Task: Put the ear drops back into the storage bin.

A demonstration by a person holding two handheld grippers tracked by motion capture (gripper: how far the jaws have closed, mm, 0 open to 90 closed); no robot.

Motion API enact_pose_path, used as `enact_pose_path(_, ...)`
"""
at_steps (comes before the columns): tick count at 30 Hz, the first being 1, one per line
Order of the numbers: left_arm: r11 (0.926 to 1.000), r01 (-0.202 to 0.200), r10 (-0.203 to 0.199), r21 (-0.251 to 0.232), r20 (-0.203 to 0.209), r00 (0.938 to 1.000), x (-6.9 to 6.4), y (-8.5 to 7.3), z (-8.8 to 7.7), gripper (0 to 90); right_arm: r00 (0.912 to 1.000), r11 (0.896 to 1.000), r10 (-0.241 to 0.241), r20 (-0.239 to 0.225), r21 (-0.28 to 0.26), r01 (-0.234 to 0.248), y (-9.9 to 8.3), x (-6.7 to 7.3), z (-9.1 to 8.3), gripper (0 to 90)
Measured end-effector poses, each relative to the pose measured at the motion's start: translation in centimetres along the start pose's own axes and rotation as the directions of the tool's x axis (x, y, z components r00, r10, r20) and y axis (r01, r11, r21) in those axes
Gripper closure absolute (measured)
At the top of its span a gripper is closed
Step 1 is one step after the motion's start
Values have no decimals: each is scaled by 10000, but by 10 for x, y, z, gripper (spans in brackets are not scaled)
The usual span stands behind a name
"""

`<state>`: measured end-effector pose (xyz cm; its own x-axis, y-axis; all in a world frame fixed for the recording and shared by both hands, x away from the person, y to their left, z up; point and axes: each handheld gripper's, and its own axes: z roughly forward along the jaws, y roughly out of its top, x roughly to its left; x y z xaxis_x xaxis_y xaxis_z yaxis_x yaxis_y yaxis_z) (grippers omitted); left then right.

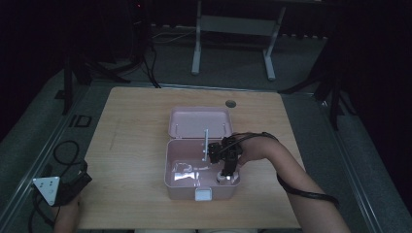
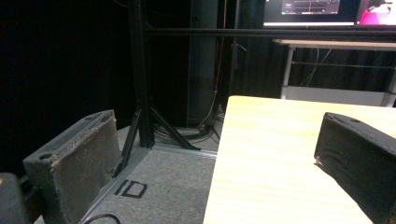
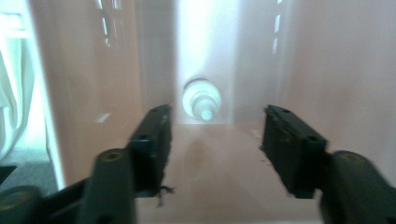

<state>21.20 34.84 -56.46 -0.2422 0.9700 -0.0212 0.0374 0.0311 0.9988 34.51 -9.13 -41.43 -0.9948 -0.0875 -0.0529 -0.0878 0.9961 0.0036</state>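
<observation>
An open pink box (image 1: pixel 168 167) stands mid-table with its lid (image 1: pixel 199 121) tipped back. My right gripper (image 1: pixel 226 174) points down into the box's right front part. In the right gripper view its jaws (image 3: pixel 217 113) stand apart with nothing between them, and a white capped tube (image 3: pixel 201 100) lies beyond them against the pink wall. That white tube (image 1: pixel 222 178) sits at the box's front right corner. My left gripper (image 1: pixel 73 187) rests at the table's front left corner, held by a hand. The left gripper (image 2: pixel 217 119) is open, with bare table edge and floor between its jaws.
Crumpled clear plastic (image 1: pixel 184 170) lies in the box's left half. A thin pale upright piece (image 1: pixel 206 143) rises by the hinge. The box has a white latch (image 1: pixel 203 194) in front. A round cable hole (image 1: pixel 231 103) is at the table's far edge. A stand's legs (image 2: pixel 144 126) are off the left side.
</observation>
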Motion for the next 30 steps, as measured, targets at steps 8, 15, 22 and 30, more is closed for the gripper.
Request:
enact_pose_path(8, 10000, -8, 8, -1, -5, 10000, 0, 0, 0, 4, 9996, 9906, 194, 199, -1359, -165, -19, 2, -28, 217)
enact_pose_path(15, 10000, -8, 8, -8, -14, 10000, 0, 0, 0, 5, 9987, 9834, 429, 281, -1775, -372, -42, 1, -38, 172)
enact_pose_path(22, 10000, -30, 30, 6, -17, 10000, 0, 0, 0, 5, 9922, 9734, 1149, 480, -2047, -1028, -70, -1, -42, 173)
enact_pose_path(30, 10000, -27, 27, 3, -15, 10000, 0, 0, 0, 5, 9815, 9578, 1894, 288, -2257, -1782, -102, -2, -30, 177)
